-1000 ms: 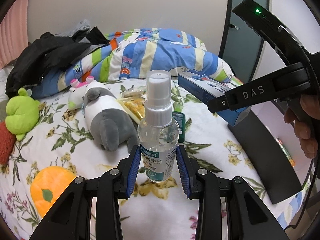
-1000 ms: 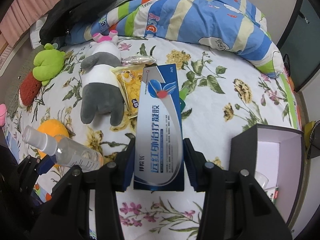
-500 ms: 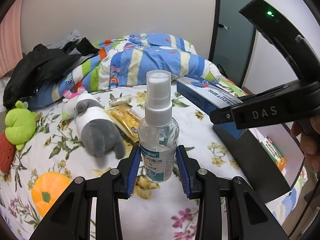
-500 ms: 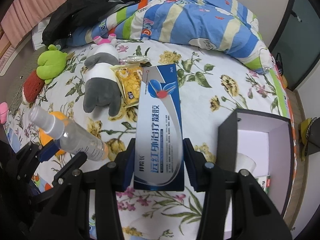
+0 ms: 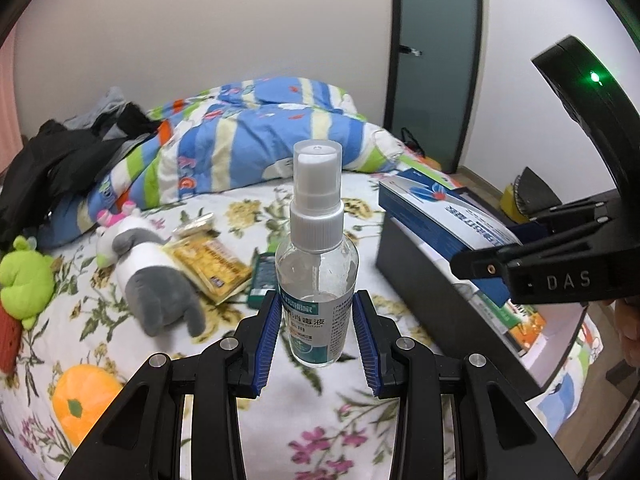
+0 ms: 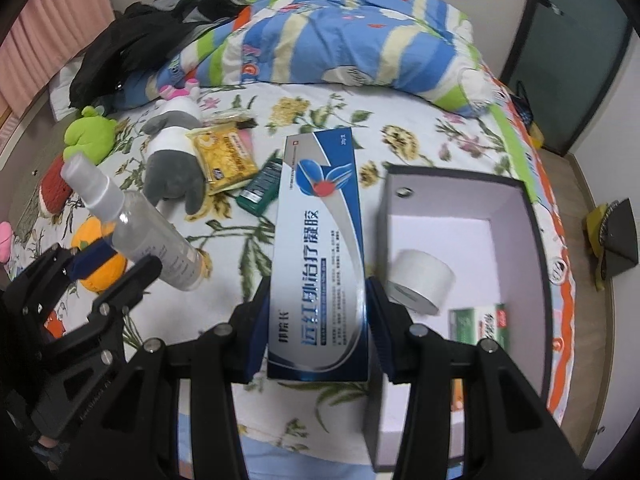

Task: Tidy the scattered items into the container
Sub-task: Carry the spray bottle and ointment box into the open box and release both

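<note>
The left gripper (image 5: 317, 334) pinches a clear plastic spray bottle (image 5: 316, 264), round-shouldered, with a ribbed white collar, a see-through cap and a teal-and-white label, held upright above the flowered bedsheet (image 5: 256, 412). The right gripper (image 6: 318, 334) clamps a long glossy cardboard carton (image 6: 318, 256), blue and silver, printed with a red-centred emblem. At its 3 o'clock sits the dark, white-lined container (image 6: 536, 248), holding a white tape roll (image 6: 420, 282) and a green box (image 6: 478, 322). At 11 o'clock lie a yellow crinkled sachet (image 6: 224, 156) and a grey plush toy (image 6: 172, 164).
</note>
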Demonstrator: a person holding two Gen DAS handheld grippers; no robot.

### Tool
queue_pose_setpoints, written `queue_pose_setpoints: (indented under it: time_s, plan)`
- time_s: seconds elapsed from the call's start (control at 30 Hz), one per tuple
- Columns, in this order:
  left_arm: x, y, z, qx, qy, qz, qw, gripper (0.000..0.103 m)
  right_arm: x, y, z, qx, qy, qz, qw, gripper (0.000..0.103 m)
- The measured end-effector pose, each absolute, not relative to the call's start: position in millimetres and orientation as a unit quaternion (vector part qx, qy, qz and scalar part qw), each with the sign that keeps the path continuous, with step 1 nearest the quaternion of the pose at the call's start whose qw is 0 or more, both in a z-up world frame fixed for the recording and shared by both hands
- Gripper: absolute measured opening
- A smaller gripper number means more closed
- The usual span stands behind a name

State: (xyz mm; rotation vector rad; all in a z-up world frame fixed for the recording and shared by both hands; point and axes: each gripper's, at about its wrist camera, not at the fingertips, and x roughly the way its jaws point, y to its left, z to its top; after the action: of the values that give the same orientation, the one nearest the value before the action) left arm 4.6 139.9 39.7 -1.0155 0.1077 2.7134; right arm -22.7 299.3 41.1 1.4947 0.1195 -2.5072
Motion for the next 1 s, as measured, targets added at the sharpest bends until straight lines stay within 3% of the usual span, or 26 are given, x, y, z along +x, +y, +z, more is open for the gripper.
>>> queue_pose_setpoints:
  time_s: [0.53, 1.0]
  plan:
    - [-6, 258, 51, -0.338, 0.067, 0.918, 0.197, 0.037, 8, 421, 36, 0.513, 0.005, -0.858, 0.031, 0.045]
    - [-40, 342, 17, -0.366, 0.077, 0.896, 0.238, 0.037, 2, 481, -10, 0.537, -0.016, -0.843, -0.012, 0.045]
